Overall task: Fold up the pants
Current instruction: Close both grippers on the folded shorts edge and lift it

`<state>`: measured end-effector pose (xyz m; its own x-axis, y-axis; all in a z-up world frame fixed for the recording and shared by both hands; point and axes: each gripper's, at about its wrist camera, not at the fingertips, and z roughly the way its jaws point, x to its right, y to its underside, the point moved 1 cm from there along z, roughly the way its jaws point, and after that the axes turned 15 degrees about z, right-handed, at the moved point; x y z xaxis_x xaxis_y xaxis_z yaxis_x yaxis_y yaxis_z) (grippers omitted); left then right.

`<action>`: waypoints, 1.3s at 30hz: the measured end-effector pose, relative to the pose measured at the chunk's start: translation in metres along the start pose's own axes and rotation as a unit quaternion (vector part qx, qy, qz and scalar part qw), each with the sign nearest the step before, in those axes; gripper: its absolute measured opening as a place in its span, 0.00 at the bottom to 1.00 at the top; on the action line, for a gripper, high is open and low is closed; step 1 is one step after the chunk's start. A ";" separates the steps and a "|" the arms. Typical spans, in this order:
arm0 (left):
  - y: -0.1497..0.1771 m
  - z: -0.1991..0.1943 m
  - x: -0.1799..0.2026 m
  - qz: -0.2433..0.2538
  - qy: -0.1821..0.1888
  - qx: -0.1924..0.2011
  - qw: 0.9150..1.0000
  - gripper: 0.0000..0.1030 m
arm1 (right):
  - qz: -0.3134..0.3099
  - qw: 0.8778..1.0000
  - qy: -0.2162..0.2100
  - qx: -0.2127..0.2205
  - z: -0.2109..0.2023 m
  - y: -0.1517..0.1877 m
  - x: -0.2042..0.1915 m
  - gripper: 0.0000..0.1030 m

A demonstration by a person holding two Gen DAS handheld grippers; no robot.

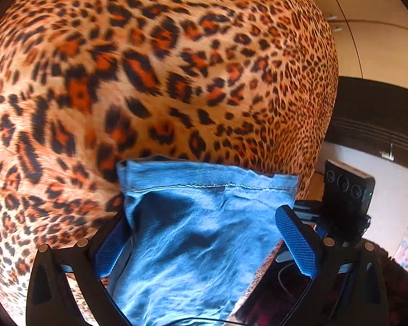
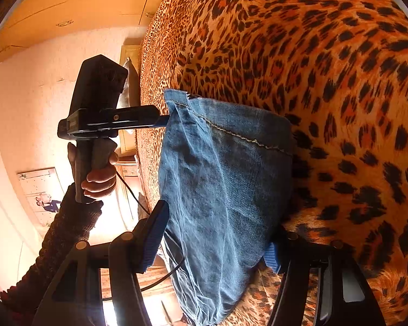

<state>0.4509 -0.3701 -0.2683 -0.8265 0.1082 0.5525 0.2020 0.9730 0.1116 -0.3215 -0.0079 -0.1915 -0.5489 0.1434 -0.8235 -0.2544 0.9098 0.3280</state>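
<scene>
A blue denim pants leg [image 1: 198, 233] lies on the leopard-print bedspread [image 1: 149, 68], its stitched hem [image 1: 209, 186] farthest from me. My left gripper [image 1: 201, 247] stands wide open over it. The cloth fills the gap between its blue pads [image 1: 296, 241], which do not press it. In the right wrist view the same leg [image 2: 225, 184] runs between the fingers of my right gripper [image 2: 215, 244]. Those jaws are partly apart; the left finger [image 2: 156, 233] sits at the cloth's edge and the right pad [image 2: 272, 260] is half hidden behind it.
A hand [image 2: 100, 176] in a dark knitted sleeve holds the left gripper's handle [image 2: 95, 103] at the bed's left side. The right gripper's body [image 1: 348, 187] shows by the bed's right edge. Wooden cupboards [image 2: 68, 8] and a pale wall lie beyond.
</scene>
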 end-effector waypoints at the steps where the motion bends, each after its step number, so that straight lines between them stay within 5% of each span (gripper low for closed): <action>1: 0.000 0.003 0.003 0.008 -0.011 -0.003 1.000 0.99 | 0.001 1.000 -0.001 0.001 -0.001 0.000 0.001 0.61; 10: 0.006 -0.003 -0.014 -0.055 0.027 0.039 0.997 0.99 | 0.041 0.997 -0.044 0.049 -0.005 -0.011 0.008 0.57; 14: 0.016 -0.004 -0.001 -0.044 -0.016 0.060 0.997 0.91 | 0.048 0.998 -0.021 0.044 0.001 -0.021 0.019 0.09; 15: 0.020 -0.005 0.000 -0.046 -0.024 0.067 0.996 0.83 | 0.059 0.997 -0.029 0.042 0.001 -0.024 0.025 0.06; 19: 0.041 -0.006 -0.002 -0.063 -0.027 0.080 0.994 0.34 | 0.053 0.997 -0.036 0.034 -0.003 -0.027 0.023 0.09; 21: 0.051 -0.008 -0.003 -0.073 -0.016 0.087 0.993 0.25 | 0.050 0.998 -0.036 0.029 -0.004 -0.029 0.023 0.09; 30: 0.076 -0.033 0.018 -0.074 -0.039 0.129 0.988 0.20 | -0.034 0.999 -0.006 0.023 -0.004 -0.028 -0.017 0.09; 39: 0.146 -0.080 0.038 -0.109 -0.029 0.203 0.973 0.20 | -0.154 0.988 0.019 -0.013 0.008 0.008 -0.086 0.09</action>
<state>0.4911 -0.2401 -0.1654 -0.8570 -0.1096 0.5035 -0.1956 0.9732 -0.1211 -0.2701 -0.0098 -0.1219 -0.4714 -0.1539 -0.8684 -0.4338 0.8977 0.0764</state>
